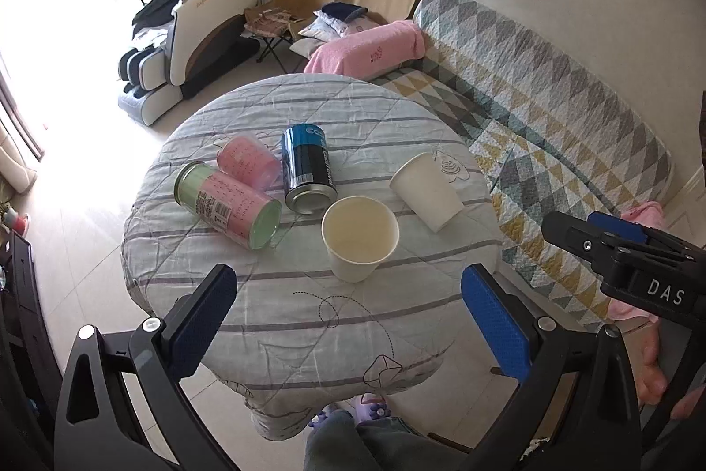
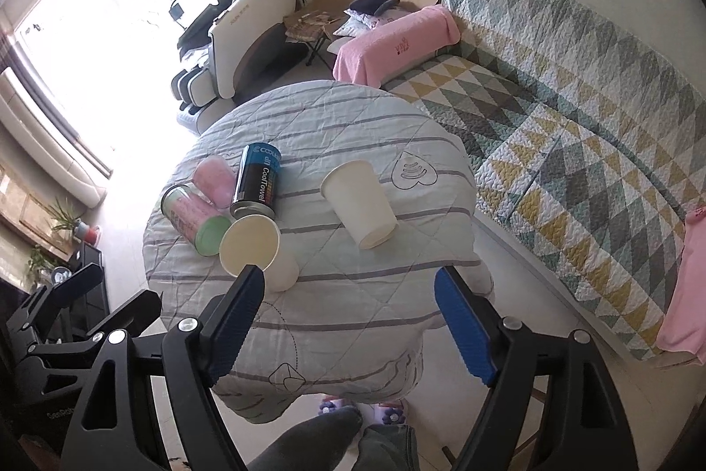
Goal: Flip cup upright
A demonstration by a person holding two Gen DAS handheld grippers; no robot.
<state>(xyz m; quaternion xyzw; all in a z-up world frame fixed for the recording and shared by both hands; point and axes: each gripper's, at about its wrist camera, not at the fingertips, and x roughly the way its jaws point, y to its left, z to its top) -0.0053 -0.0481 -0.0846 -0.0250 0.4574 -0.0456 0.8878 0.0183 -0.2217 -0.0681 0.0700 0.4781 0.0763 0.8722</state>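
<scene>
Only the left view shows the upright cup's [image 1: 359,237] full mouth; tipped cup [image 2: 358,204] lies ahead of both released tongs [image 1: 348,321] [image 2: 348,321], untouched

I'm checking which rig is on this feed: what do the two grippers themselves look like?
Both are black plastic frames with triangular cut-outs and silver screws. Each finger carries a blue, dimple-textured pad. The left gripper and right gripper look alike. Seen from the left wrist view, the right gripper's body bears white "DAS" lettering. No cables visible.
</scene>
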